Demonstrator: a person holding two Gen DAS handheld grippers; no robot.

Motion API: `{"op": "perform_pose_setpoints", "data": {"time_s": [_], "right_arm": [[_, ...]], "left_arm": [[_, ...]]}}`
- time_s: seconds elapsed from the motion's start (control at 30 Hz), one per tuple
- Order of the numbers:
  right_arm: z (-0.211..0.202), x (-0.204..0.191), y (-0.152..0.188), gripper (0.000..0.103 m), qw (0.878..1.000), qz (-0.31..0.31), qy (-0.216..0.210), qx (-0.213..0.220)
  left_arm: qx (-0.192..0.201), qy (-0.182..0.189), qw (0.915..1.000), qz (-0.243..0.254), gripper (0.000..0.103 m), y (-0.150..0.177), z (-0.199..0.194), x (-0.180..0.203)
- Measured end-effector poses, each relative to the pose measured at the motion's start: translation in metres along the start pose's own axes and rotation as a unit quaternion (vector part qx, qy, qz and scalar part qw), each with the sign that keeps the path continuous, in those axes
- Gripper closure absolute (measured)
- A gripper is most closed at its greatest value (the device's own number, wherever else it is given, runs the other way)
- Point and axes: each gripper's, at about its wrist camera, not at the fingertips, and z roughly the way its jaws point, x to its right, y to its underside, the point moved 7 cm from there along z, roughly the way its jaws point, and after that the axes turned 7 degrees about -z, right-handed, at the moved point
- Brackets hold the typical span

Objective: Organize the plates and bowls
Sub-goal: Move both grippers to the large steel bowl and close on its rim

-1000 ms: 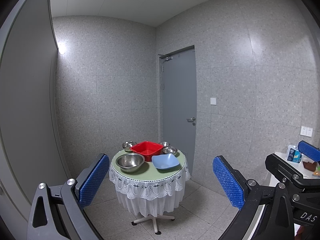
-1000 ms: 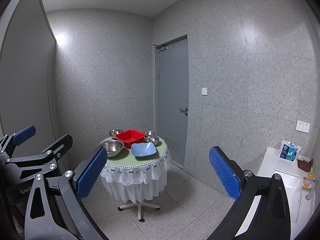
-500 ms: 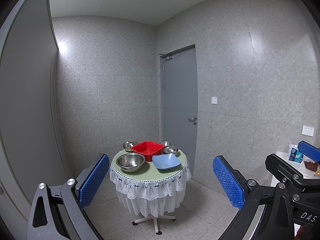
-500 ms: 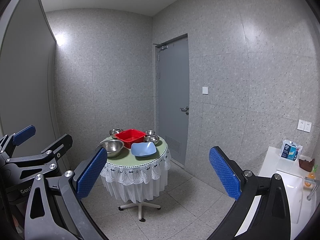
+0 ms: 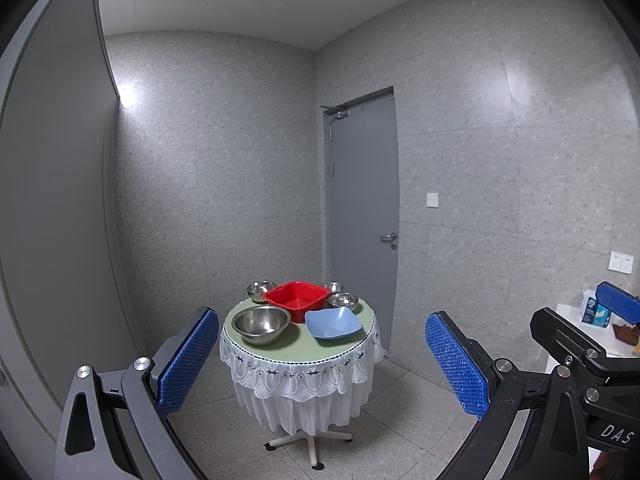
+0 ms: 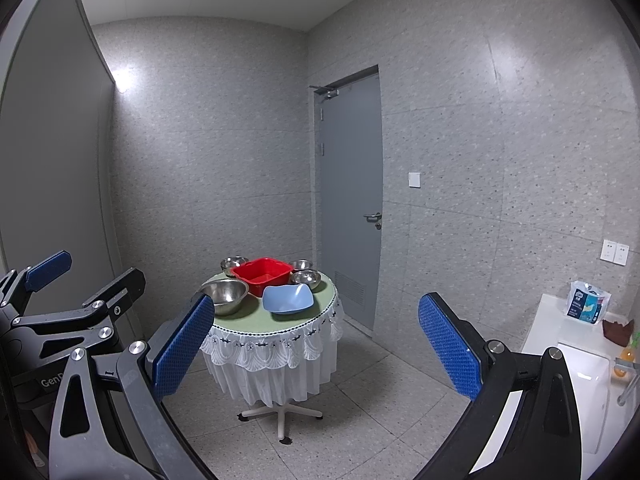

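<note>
On the round table in the middle of the room, covered by a green cloth with a white lace skirt, sit all the dishes. A red square basin stands at the table's middle toward the back. In front of it and to the left is a large steel bowl; in front and to the right lies a pale blue square plate near the table's front edge. A small steel bowl sits at the back left of the basin, touching or just beside it. Two more small steel bowls are on the basin's right: one just behind the blue plate and another farther back.

The left gripper hangs well short of the table with its blue-padded fingers spread wide and nothing between them. The right gripper is likewise held off the table, fingers spread apart and empty.

Behind the table is a grey door, closed. Off to the table's right stands a white sink counter with a blue packet on it.
</note>
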Motion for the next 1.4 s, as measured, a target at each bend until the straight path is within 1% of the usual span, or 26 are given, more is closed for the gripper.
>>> {"op": "perform_pose_setpoints", "data": {"time_s": [0.27, 0.43, 0.53, 0.57, 0.67, 0.8, 0.87, 0.9, 0.93, 1.03, 1.07, 1.13, 1.2, 1.23, 1.3, 1.33, 1.4], "right_arm": [[0.024, 0.009, 0.006, 0.000, 1.000, -0.003, -0.014, -0.012], [0.058, 0.004, 0.016, 0.000, 0.999, 0.003, -0.028, -0.034], [0.088, -0.002, 0.023, 0.000, 0.998, 0.007, -0.035, -0.050], [0.105, -0.006, 0.027, 0.000, 0.997, 0.009, -0.038, -0.060], [0.144, -0.016, 0.037, 0.000, 0.996, 0.012, -0.044, -0.079], [0.209, -0.037, 0.048, 0.000, 0.993, 0.022, -0.054, -0.107], [0.248, -0.052, 0.052, 0.000, 0.991, 0.026, -0.057, -0.122], [0.265, -0.059, 0.053, 0.000, 0.990, 0.027, -0.059, -0.128], [0.284, -0.068, 0.054, 0.000, 0.989, 0.029, -0.063, -0.133], [0.348, -0.097, 0.056, 0.000, 0.984, 0.034, -0.072, -0.158], [0.373, -0.110, 0.058, 0.000, 0.982, 0.036, -0.078, -0.170], [0.415, -0.130, 0.061, 0.000, 0.977, 0.046, -0.087, -0.189], [0.449, -0.146, 0.063, 0.000, 0.974, 0.050, -0.094, -0.201], [0.472, -0.157, 0.067, 0.000, 0.971, 0.050, -0.097, -0.212], [0.503, -0.173, 0.073, 0.000, 0.966, 0.055, -0.108, -0.230], [0.524, -0.181, 0.077, 0.000, 0.962, 0.057, -0.114, -0.241], [0.554, -0.194, 0.085, 0.000, 0.957, 0.057, -0.121, -0.258]], "left_arm": [[-0.017, -0.011, 0.9998, -0.005, 0.001, 0.005, 0.029, 0.007], [-0.041, -0.022, 0.9989, -0.002, 0.001, 0.005, 0.071, 0.003], [-0.062, -0.027, 0.9977, -0.001, 0.001, 0.007, 0.108, -0.005], [-0.070, -0.029, 0.9971, -0.002, 0.001, 0.008, 0.121, -0.009], [-0.092, -0.034, 0.9951, -0.003, 0.001, 0.008, 0.169, -0.026], [-0.127, -0.033, 0.9912, -0.011, 0.001, 0.004, 0.247, -0.054], [-0.140, -0.035, 0.9895, -0.012, 0.001, -0.001, 0.291, -0.073], [-0.149, -0.036, 0.9881, -0.010, 0.001, -0.006, 0.322, -0.087], [-0.155, -0.037, 0.9871, -0.009, 0.001, -0.008, 0.340, -0.095], [-0.186, -0.042, 0.9817, -0.012, 0.001, -0.018, 0.417, -0.132], [-0.201, -0.043, 0.9786, -0.011, 0.001, -0.022, 0.448, -0.146], [-0.208, -0.037, 0.9773, -0.009, 0.001, -0.028, 0.492, -0.164], [-0.216, -0.043, 0.9754, -0.004, 0.001, -0.034, 0.532, -0.183], [-0.219, -0.045, 0.9748, -0.003, 0.001, -0.034, 0.548, -0.189], [-0.230, -0.047, 0.9721, -0.002, 0.001, -0.035, 0.587, -0.207], [-0.234, -0.043, 0.9714, -0.002, 0.001, -0.033, 0.601, -0.212], [-0.252, -0.051, 0.9663, -0.004, 0.001, -0.026, 0.642, -0.232]]}}
